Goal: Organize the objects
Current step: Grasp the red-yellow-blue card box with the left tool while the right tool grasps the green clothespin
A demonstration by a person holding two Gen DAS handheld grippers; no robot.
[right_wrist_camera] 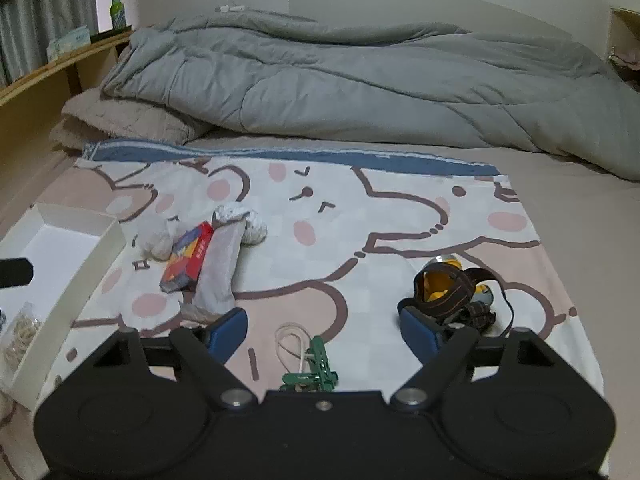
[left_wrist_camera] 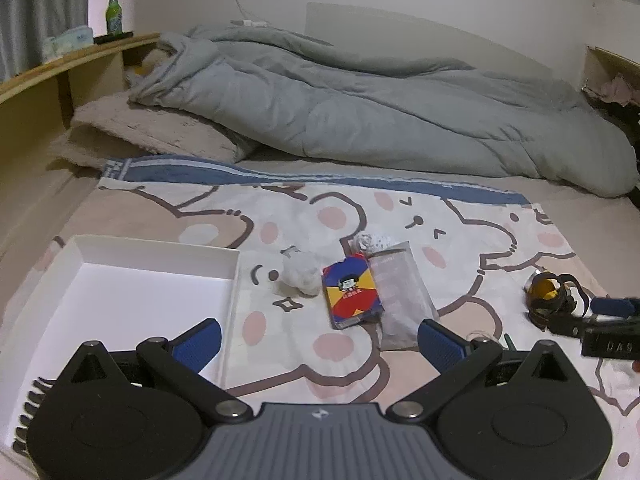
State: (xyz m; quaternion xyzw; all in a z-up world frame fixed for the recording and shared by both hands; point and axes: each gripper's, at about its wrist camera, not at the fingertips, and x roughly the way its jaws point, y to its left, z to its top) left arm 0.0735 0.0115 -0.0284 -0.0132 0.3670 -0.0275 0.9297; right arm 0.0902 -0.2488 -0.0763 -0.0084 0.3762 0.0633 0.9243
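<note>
A bed covered by a cartoon-print sheet, with a rumpled grey quilt at the far side. On the sheet, seen from the left wrist: a white box at the left, open at the top; just right of it a crumpled white wad; next, a red, blue and yellow card box lying flat, touching a grey flat pouch on its right; a second white wad at the pouch's far end. Well to the right lies a headlamp with dark straps.

Left gripper: fingers spread wide, nothing between them, over the sheet beside the white box's near right corner. Right gripper: fingers wide apart and gripping nothing; between them, on the sheet, lie green clothes pegs and a pale rubber band. Its right finger stands just beside the headlamp; contact cannot be told. In the right wrist view, the box's near end holds a clear bag of rubber bands. A green bottle stands on the wooden shelf at the far left.
</note>
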